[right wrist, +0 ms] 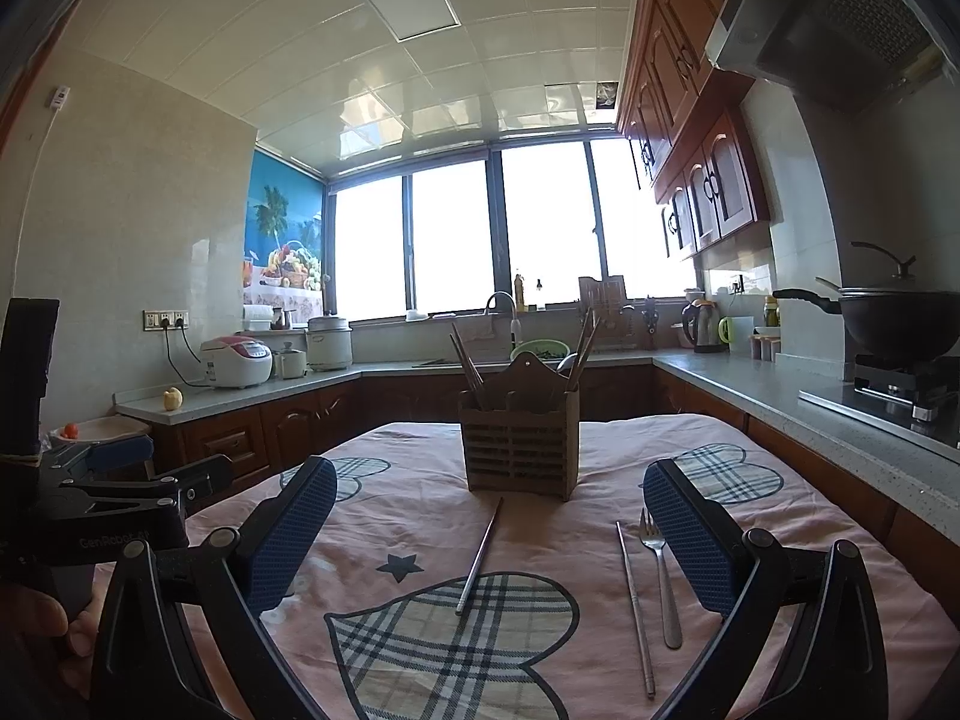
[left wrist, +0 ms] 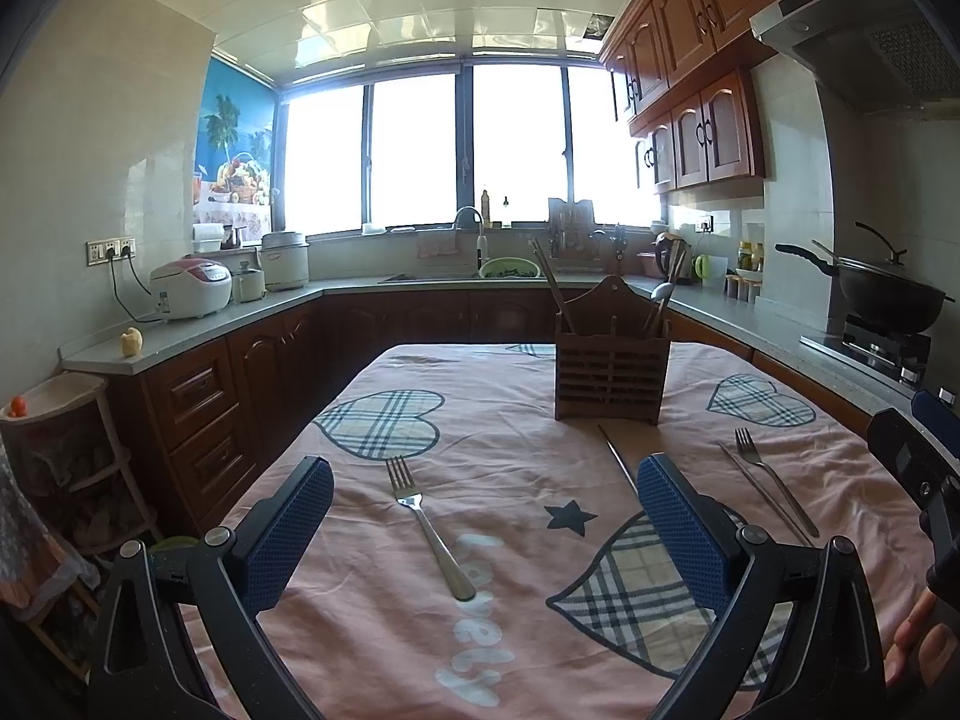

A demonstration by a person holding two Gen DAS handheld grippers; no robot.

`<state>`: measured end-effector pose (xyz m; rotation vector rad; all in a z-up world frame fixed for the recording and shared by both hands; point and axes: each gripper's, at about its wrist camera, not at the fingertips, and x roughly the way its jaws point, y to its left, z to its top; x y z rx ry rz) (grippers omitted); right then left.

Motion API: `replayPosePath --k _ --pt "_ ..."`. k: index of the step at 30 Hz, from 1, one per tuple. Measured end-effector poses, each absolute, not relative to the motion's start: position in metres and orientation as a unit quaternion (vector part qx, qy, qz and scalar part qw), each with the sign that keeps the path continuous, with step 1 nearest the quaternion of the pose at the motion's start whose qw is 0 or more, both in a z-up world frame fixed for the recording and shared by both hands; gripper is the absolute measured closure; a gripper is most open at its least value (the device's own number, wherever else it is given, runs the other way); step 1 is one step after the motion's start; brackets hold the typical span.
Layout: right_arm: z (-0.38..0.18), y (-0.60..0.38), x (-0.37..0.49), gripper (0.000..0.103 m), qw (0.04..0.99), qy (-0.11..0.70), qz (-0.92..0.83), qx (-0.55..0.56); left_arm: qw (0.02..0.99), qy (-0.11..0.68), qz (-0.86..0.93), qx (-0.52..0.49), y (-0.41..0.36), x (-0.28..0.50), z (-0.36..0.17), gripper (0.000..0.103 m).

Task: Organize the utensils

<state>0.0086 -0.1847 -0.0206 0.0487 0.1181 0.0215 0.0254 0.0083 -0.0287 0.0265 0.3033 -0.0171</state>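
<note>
A brown wooden utensil holder (left wrist: 611,360) (right wrist: 519,443) stands on the pink tablecloth, with chopsticks and a spoon in it. In the left wrist view a steel fork (left wrist: 427,527) lies between the fingers of my open, empty left gripper (left wrist: 486,531). A single metal chopstick (left wrist: 618,459) (right wrist: 479,557) lies in front of the holder. Further right lie a second fork (left wrist: 774,479) (right wrist: 662,577) and another metal chopstick (left wrist: 762,492) (right wrist: 636,606). My right gripper (right wrist: 489,534) is open and empty above the cloth, with these pieces between and beside its fingers.
The table carries a pink cloth (left wrist: 510,600) with plaid hearts. Kitchen counters run around it: rice cookers (left wrist: 191,288) at left, a sink (left wrist: 474,264) at the back, a wok on the stove (left wrist: 888,294) at right. A rack (left wrist: 60,456) stands left of the table.
</note>
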Motion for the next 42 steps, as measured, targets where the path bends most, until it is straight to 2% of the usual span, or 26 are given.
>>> replayPosePath --k 42 --pt "-0.0227 -0.1870 0.0108 0.000 0.998 0.062 0.008 0.033 0.987 0.158 -0.016 0.014 -0.0014 0.0300 -0.0285 0.001"
